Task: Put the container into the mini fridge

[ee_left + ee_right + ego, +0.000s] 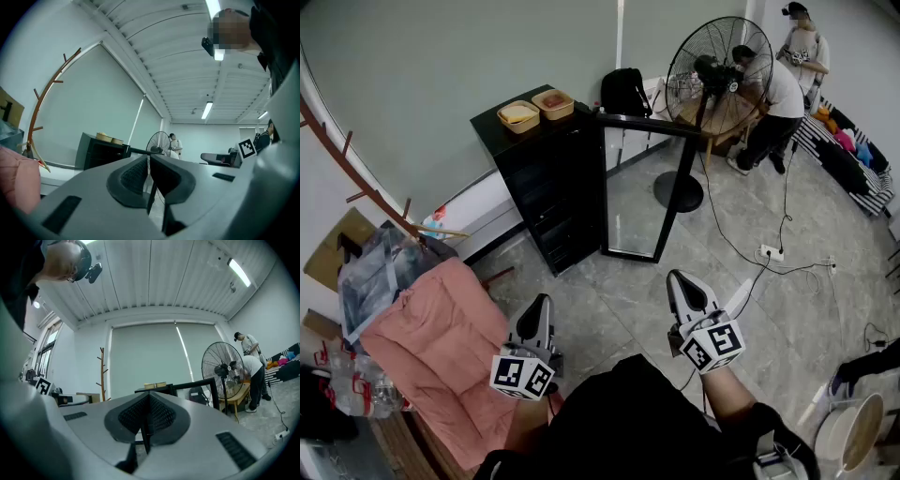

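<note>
Hanging low before the person's body, the left gripper and the right gripper both have their jaws pressed together, with nothing between them; each gripper's own view shows the ribbed pads meeting on empty air. Beyond them, across the tiled floor, stands the black mini fridge, its glass door swung open toward the person.

On the fridge's top sit two shallow tan tubs side by side, the left container and the right container, both well apart from either gripper. Which one the task means cannot be told.

Judging by their look, they are light, thin-walled food boxes, likely to flex under a hard squeeze and to spill if tipped. They are too small here to tell whether a lid is on or sealed. The safest hold is probably across a short end, pads on the wall just under the rim, with the box kept level. One gripper would first have to open.
</note>
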### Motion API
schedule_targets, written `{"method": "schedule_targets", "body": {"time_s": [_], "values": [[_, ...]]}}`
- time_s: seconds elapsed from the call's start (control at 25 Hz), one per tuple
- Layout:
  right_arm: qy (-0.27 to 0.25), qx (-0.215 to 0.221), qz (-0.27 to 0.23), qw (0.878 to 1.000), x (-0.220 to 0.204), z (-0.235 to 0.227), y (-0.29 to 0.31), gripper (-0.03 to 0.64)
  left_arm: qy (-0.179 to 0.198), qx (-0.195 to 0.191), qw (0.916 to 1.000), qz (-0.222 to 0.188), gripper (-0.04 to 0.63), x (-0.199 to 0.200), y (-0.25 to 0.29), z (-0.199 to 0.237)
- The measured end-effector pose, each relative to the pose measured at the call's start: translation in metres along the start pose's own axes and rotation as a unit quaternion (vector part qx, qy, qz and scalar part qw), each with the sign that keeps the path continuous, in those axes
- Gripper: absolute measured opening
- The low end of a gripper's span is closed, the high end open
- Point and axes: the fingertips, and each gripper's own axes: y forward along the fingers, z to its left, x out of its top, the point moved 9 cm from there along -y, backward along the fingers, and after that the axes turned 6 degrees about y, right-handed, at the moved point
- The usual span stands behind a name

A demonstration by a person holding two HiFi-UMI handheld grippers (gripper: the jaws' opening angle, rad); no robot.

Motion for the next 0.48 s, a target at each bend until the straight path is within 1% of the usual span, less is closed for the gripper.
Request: {"method": "schedule_targets", "body": {"time_s": [0.16, 0.28, 0.48], "values": [[0.002, 0.007, 0.003, 1.0, 0.0037, -0.0007, 0.0029, 0.03, 0.002, -0.007, 1.0, -0.006, 0.032, 0.0033, 0.0016, -0.003], [0.003, 0.013, 0.005, 1.0, 0.0044, 0.0001, 0.0049, 0.029, -0.002, -0.002, 1.0, -0.009, 0.032, 0.0042, 0.0013, -0.0014], [-0.006, 0.024, 0.015, 1.0, -0.0046, 0.004, 0.0085, 0.031, 0.005, 0.002, 1.0, 0.0, 0.032, 0.0011, -0.0044, 0.0027]]}}
